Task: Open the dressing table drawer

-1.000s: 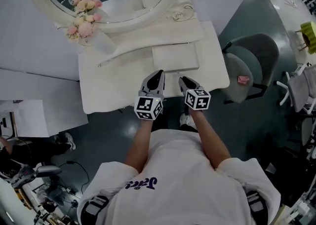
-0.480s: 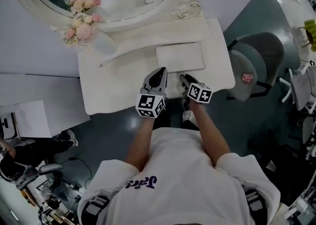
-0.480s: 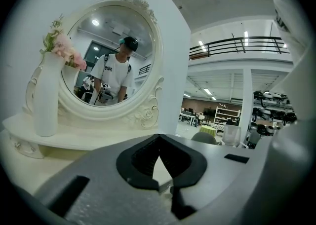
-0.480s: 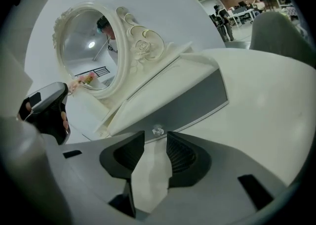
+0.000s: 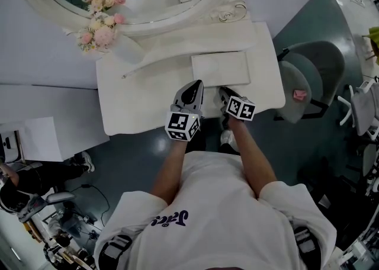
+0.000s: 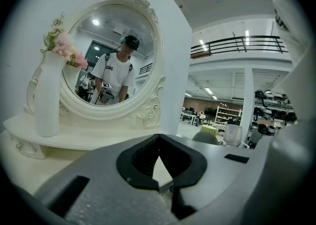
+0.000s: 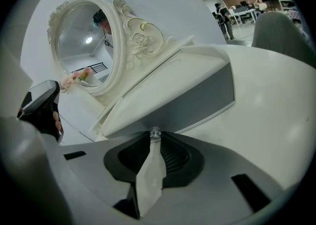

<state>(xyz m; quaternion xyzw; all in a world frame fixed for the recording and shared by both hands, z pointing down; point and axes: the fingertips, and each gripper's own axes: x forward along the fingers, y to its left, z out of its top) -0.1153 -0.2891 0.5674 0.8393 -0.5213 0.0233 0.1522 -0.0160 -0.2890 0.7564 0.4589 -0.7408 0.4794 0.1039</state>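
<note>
Jaws of the right gripper [image 7: 155,139] are clenched on the small clear knob [image 7: 155,131] of the drawer [image 7: 197,101]. The drawer's grey front runs lengthwise under the dressing table's [image 5: 136,106] near edge, knob toward the person. The left gripper [image 6: 159,139], pinched together on nothing, is above the tabletop just beside it. Purple script on the white shirt [image 5: 219,215] cannot be read.

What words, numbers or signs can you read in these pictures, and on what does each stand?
Purple script on the person's white shirt: upside down in the head view, too unclear to read.
The cubes on the left gripper and right gripper: black-and-white square markers, no words or numbers.
The clear knob at the right gripper's jaw tips: no print.
No other text can be made out.
</note>
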